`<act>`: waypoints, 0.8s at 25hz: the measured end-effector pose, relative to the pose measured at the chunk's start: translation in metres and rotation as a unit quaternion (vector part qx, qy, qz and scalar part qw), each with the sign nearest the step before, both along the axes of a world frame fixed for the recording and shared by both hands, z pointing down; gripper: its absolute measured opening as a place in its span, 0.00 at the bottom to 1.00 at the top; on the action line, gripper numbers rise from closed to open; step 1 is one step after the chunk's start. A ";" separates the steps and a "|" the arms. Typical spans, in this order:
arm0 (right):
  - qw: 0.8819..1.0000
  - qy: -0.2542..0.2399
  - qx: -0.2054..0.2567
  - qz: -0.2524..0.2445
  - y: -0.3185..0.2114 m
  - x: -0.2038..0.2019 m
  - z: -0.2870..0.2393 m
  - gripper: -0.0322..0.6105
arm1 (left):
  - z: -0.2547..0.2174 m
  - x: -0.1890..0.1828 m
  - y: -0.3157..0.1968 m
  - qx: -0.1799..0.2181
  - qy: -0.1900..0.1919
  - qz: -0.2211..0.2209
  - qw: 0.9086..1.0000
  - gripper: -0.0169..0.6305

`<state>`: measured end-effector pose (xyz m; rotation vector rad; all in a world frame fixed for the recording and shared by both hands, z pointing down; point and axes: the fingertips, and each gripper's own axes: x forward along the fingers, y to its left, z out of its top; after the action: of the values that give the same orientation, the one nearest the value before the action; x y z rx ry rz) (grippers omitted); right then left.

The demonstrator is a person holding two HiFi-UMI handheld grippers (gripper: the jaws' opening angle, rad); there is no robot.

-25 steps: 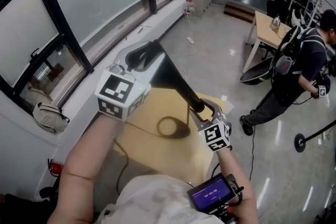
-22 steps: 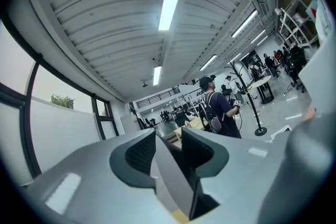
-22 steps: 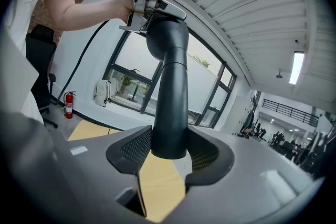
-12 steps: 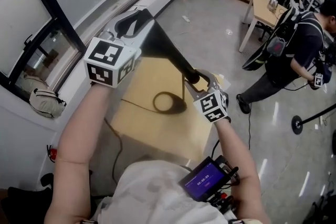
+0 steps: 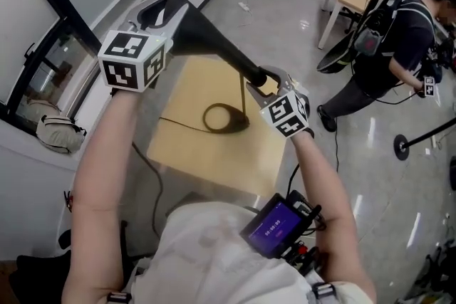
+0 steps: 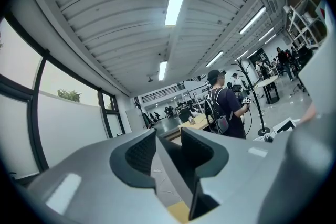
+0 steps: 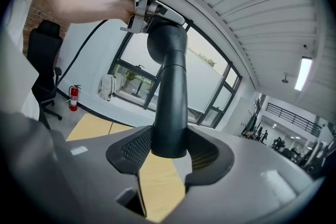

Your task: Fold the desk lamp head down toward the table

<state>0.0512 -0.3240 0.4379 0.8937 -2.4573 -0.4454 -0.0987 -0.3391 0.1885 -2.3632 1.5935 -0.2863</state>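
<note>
We can't see lamp head point(image 5: 214, 46) wide end, hidden behind left gripper point(image 5: 160, 12); screen point(image 5: 274, 226) text too small.

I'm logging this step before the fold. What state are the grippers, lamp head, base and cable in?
left gripper: shut on the lamp head's wide end.
right gripper: shut on the lamp head's narrow end.
lamp head: raised and slanted, not folded down to the table.
lamp base: resting flat on the table.
cable: lying loose across the table.
</note>
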 end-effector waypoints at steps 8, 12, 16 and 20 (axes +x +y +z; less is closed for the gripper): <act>1.000 0.030 -0.003 0.002 -0.004 0.005 -0.004 0.39 | 0.005 -0.008 -0.004 -0.001 0.020 0.007 1.000 0.26; 0.999 0.044 -0.005 0.005 -0.002 0.006 -0.004 0.39 | 0.010 -0.012 -0.003 0.000 0.033 0.014 0.999 0.26; 0.998 0.061 -0.005 0.004 -0.001 0.008 -0.004 0.39 | 0.015 -0.018 -0.002 0.004 0.055 0.023 0.998 0.27; 0.998 0.069 -0.010 0.009 0.002 0.009 -0.004 0.39 | 0.015 -0.018 0.001 0.011 0.066 0.033 0.997 0.27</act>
<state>0.0604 -0.3219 0.4342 0.8477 -2.3226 -0.4608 -0.1163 -0.3384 0.2034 -2.4576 1.5618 -0.0994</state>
